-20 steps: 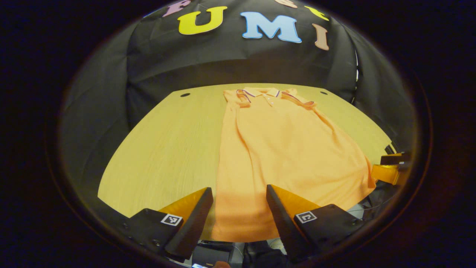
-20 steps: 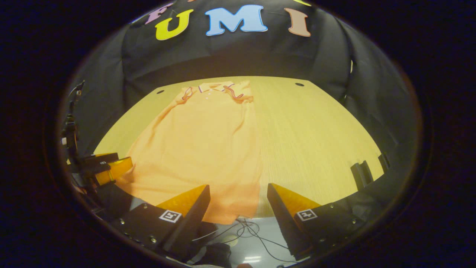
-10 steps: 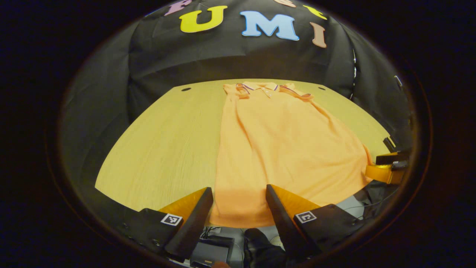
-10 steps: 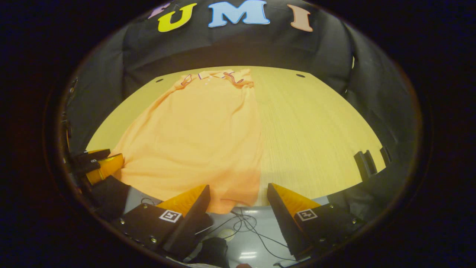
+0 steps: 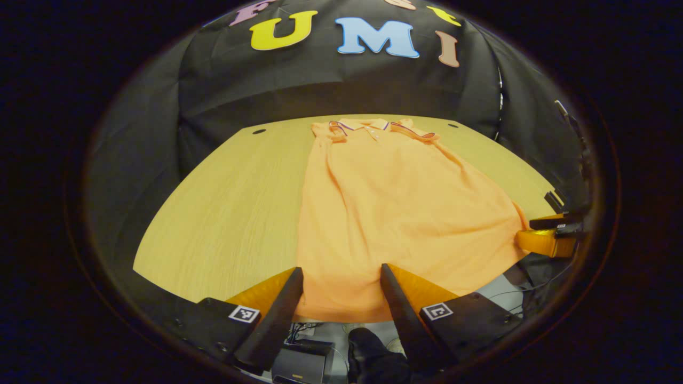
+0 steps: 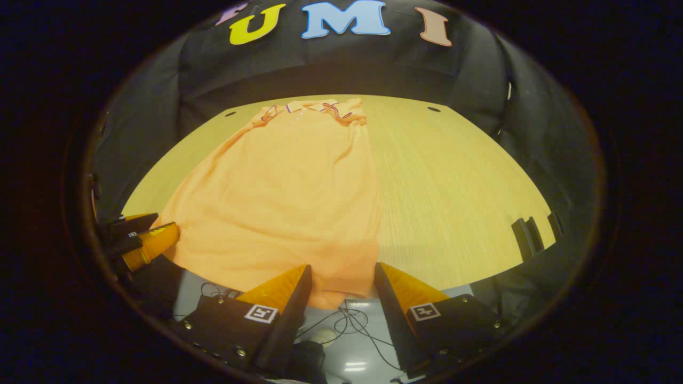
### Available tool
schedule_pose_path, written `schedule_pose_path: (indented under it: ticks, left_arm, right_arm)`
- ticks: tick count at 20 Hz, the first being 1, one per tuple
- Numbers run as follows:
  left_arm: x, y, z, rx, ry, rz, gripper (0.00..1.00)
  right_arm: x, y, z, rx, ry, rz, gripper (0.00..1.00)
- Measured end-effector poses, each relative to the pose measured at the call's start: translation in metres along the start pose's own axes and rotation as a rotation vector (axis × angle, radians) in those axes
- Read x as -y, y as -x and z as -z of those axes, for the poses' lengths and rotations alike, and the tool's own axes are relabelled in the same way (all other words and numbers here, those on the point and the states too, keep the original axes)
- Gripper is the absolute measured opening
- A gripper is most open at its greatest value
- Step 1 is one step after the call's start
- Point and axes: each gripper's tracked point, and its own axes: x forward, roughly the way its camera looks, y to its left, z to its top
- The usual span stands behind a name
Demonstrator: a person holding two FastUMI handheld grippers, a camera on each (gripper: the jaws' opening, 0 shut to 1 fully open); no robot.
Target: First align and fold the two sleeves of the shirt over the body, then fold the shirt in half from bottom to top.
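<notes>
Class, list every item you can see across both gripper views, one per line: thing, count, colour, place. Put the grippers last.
shirt: one, orange, flat on the table, collar at the far end, hem hanging over the near edge.
collar: one, orange with dark trim, at the shirt's far end.
table: one, yellow wood grain, with small dark holes near the far edge.
cables: several, dark, on the grey floor below the table edge.
left gripper: one, open, fingers either side of the hem's left part.
right gripper: one, open, at the hem's right corner.
</notes>
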Motion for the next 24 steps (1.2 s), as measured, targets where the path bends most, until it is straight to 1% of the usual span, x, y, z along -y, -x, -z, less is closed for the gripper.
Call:
schedule_pose_path:
  ticks: [1, 2, 4, 5, 6, 7, 8, 9, 10, 13, 15, 17, 19, 22, 24]
  left_arm:
    - [0.003, -0.002, -0.002, -0.004, -0.001, 0.003, 0.85]
    - [0.006, -0.004, -0.003, -0.004, -0.004, 0.008, 0.75]
    - [0.014, -0.005, -0.005, -0.004, -0.01, 0.018, 0.48]
    - [0.017, -0.006, -0.005, 0.001, -0.01, 0.021, 0.36]
    - [0.018, -0.007, -0.006, 0.003, -0.01, 0.014, 0.27]
    - [0.018, -0.008, -0.006, 0.004, -0.015, 0.01, 0.19]
    - [0.018, -0.007, -0.007, 0.008, -0.016, 0.009, 0.19]
    - [0.018, -0.007, -0.007, 0.009, 0.009, 0.0, 0.07]
    - [0.018, -0.007, -0.008, 0.008, 0.016, 0.001, 0.07]
    - [0.016, -0.007, -0.01, -0.008, 0.036, -0.001, 0.07]
    - [0.015, -0.005, -0.015, -0.011, 0.047, -0.01, 0.07]
    - [0.013, -0.001, -0.031, 0.01, 0.07, -0.017, 0.07]
    - [0.014, 0.004, -0.05, 0.042, 0.073, -0.02, 0.07]
    - [0.016, 0.006, -0.084, 0.099, 0.038, -0.015, 0.07]
    - [0.017, -0.001, -0.108, 0.134, 0.01, -0.006, 0.07]
  right_arm:
    - [0.001, 0.0, 0.0, 0.002, -0.012, 0.003, 0.66]
    - [0.001, 0.0, 0.0, 0.001, -0.021, 0.005, 0.52]
    - [-0.001, -0.001, 0.0, -0.001, -0.004, 0.001, 0.51]
    - [-0.004, -0.003, -0.001, 0.001, -0.007, -0.02, 0.51]
    - [-0.005, -0.002, -0.001, 0.012, -0.039, -0.028, 0.34]
    - [-0.006, -0.001, 0.0, 0.002, -0.041, -0.036, 0.17]
    - [-0.007, -0.002, -0.003, 0.008, -0.028, -0.041, 0.19]
    - [-0.005, -0.002, 0.001, 0.006, -0.04, -0.045, 0.19]
    - [-0.007, -0.005, -0.002, 0.006, -0.052, -0.044, 0.02]
    - [-0.009, 0.0, -0.003, -0.024, -0.075, -0.079, 0.02]
    - [-0.007, 0.006, -0.012, -0.006, -0.097, -0.095, 0.02]
    - [-0.006, 0.015, -0.026, 0.028, -0.099, -0.106, 0.02]
    - [-0.005, 0.024, -0.045, 0.065, -0.084, -0.115, 0.02]
    - [-0.004, 0.033, -0.081, 0.125, -0.062, -0.114, 0.02]
    - [-0.004, 0.033, -0.107, 0.162, -0.062, -0.116, 0.02]
